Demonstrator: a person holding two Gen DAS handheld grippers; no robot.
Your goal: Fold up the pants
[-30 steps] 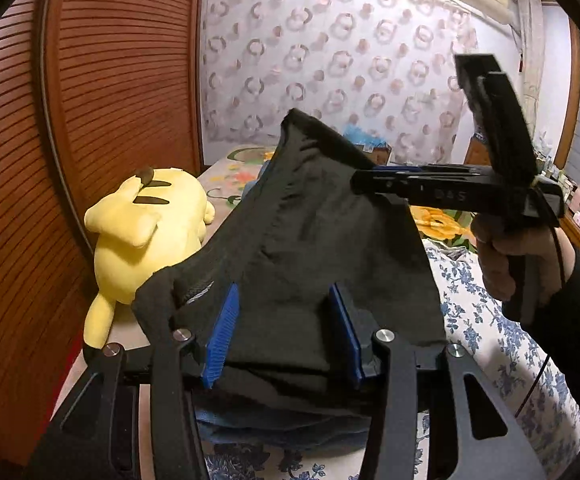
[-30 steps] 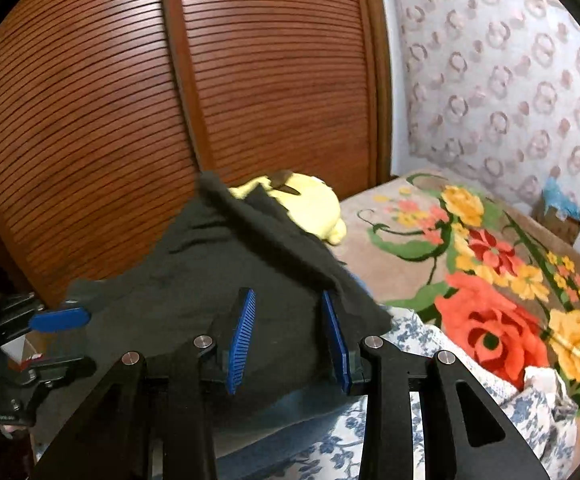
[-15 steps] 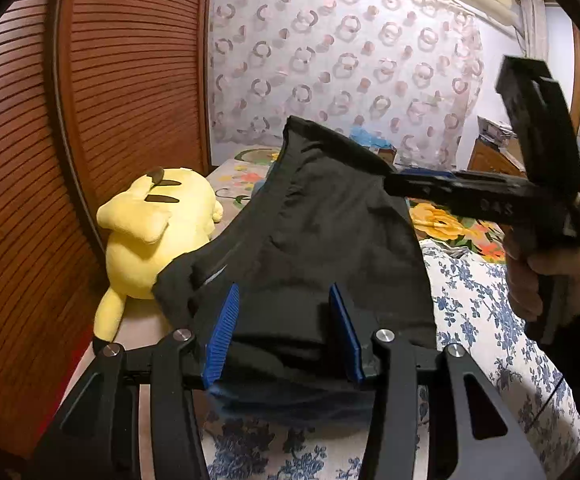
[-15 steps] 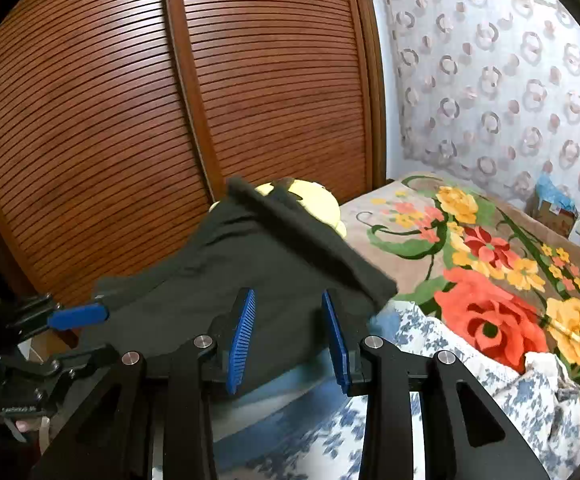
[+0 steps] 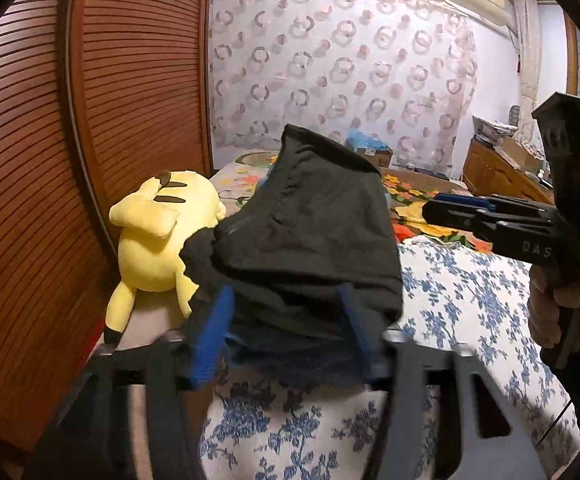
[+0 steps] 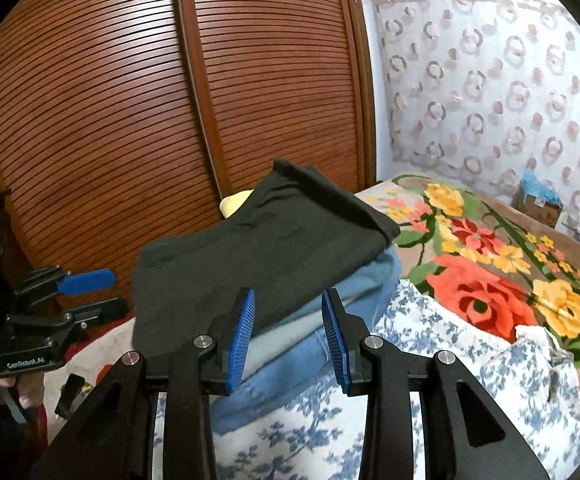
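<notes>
The folded black pants (image 5: 310, 240) lie on top of a stack of folded blue clothes (image 6: 330, 320) on the bed. They also show in the right wrist view (image 6: 257, 248). My left gripper (image 5: 285, 332) is open, its blue pads on either side of the stack's near edge. My right gripper (image 6: 287, 332) is open and empty, just in front of the stack. It also shows at the right of the left wrist view (image 5: 458, 204). The left gripper shows at the left of the right wrist view (image 6: 81, 292).
A yellow plush toy (image 5: 161, 232) lies left of the stack by the slatted wooden wardrobe doors (image 6: 129, 120). The bed has a blue-flowered sheet (image 5: 470, 300) and a bright floral blanket (image 6: 490, 272). A patterned curtain (image 5: 330, 80) hangs behind.
Both grippers have drawn back from the black pants, which now rest on the blue stack. The right gripper has moved away to the right in the left wrist view.
</notes>
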